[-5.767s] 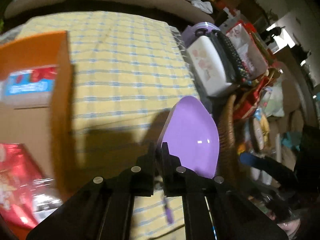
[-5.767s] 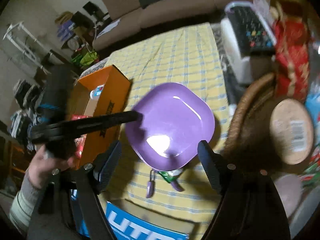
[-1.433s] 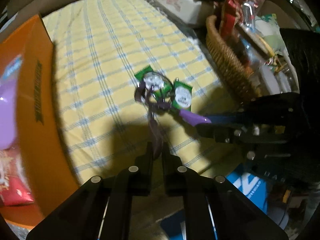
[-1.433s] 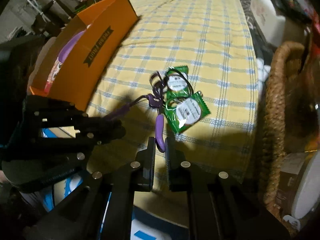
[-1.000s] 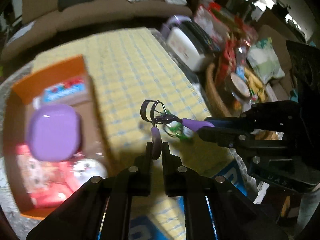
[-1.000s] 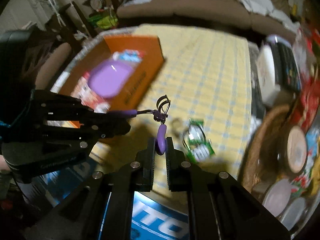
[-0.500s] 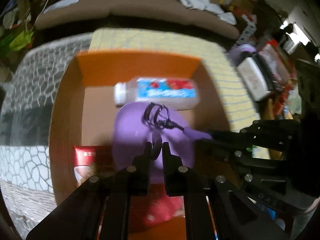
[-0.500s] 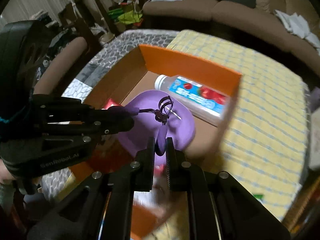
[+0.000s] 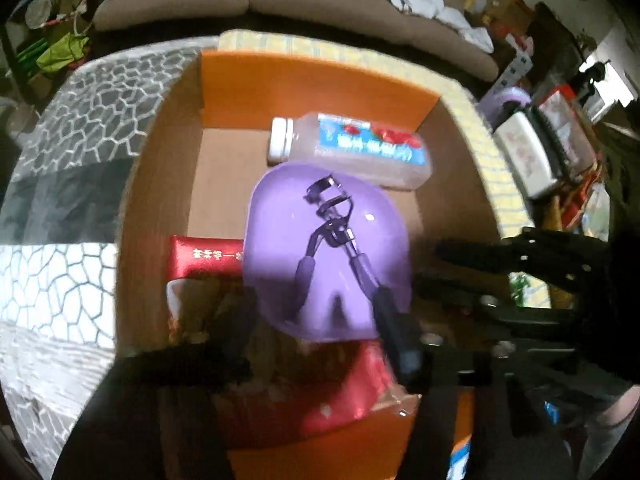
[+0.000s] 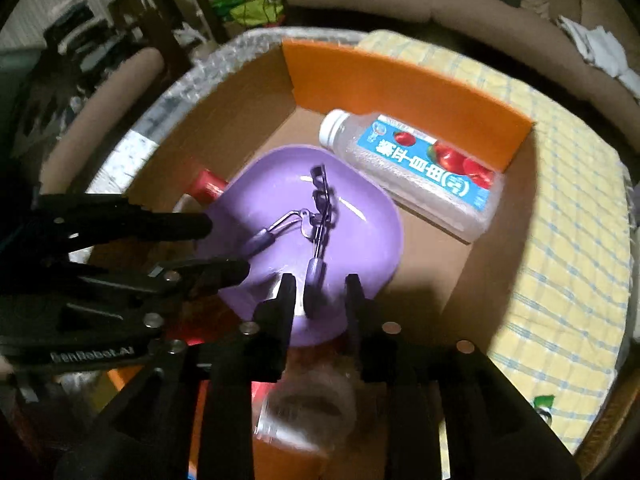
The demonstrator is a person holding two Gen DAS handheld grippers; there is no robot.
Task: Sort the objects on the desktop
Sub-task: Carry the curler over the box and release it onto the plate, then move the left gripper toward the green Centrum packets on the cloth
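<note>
Left wrist: plate (image 9: 276,248) hides snack bag (image 9: 348,396).

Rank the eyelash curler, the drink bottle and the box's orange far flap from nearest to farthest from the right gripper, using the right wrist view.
1. Eyelash curler: between the right gripper fingers, on the purple plate.
2. Drink bottle: beyond, up-right, lying in the box.
3. Orange far flap: behind the bottle.

Box (image 10: 400,80) open above — bottle (image 10: 416,172), plate (image 10: 360,240) and red packets (image 9: 208,254) crowd its floor.
</note>
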